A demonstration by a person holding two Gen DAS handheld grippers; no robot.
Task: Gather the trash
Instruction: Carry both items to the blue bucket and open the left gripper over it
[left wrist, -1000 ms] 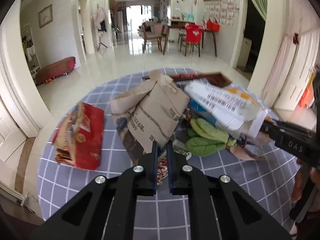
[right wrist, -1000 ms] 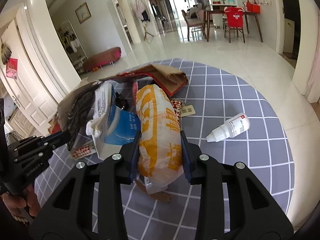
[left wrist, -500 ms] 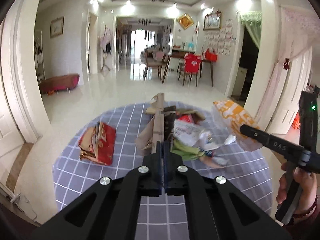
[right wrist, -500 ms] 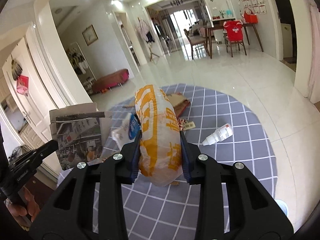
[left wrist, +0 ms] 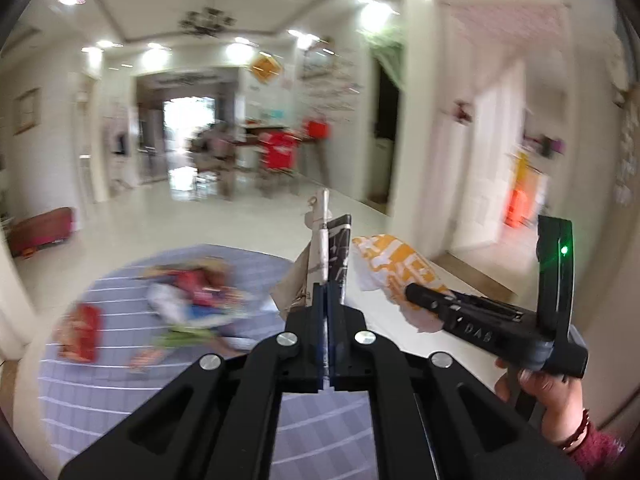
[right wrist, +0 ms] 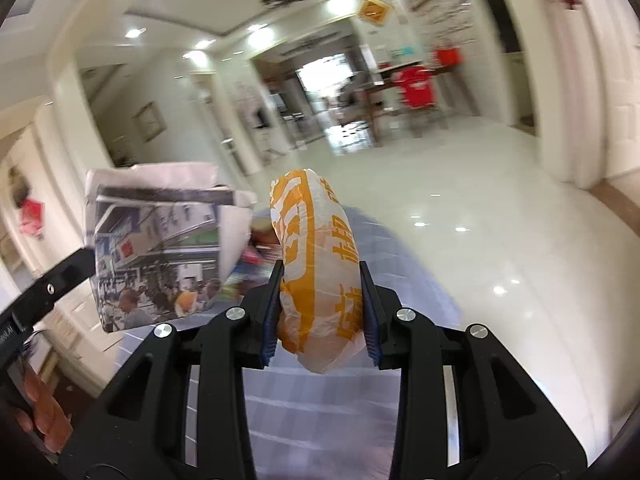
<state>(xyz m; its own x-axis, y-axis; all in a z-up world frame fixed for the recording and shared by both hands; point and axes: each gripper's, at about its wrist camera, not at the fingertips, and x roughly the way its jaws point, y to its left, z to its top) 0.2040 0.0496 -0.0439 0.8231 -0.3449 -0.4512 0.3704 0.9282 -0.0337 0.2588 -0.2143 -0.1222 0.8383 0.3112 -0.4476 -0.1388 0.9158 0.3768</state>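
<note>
My left gripper (left wrist: 328,292) is shut on a folded newspaper (left wrist: 325,248), held edge-on and upright above the rug. From the right wrist view the same newspaper (right wrist: 160,256) shows its printed street photo at the left, pinched by the left gripper's finger (right wrist: 60,280). My right gripper (right wrist: 320,280) is shut on a white and orange plastic bag (right wrist: 316,264), bulging between the blue pads. The left wrist view shows this bag (left wrist: 396,268) to the right, on the right gripper's tip (left wrist: 420,296). Both items hang in the air.
A round grey checked rug (left wrist: 120,360) lies on the glossy tile floor with a blurred pile of trash (left wrist: 192,300) and a red packet (left wrist: 80,332). A dining table with chairs (left wrist: 276,152) stands far back. White doors and walls flank both sides.
Both grippers have lifted off the rug and swung right, carrying the newspaper and the orange bag. The trash pile has dropped away to the lower left. The view is motion-blurred.
</note>
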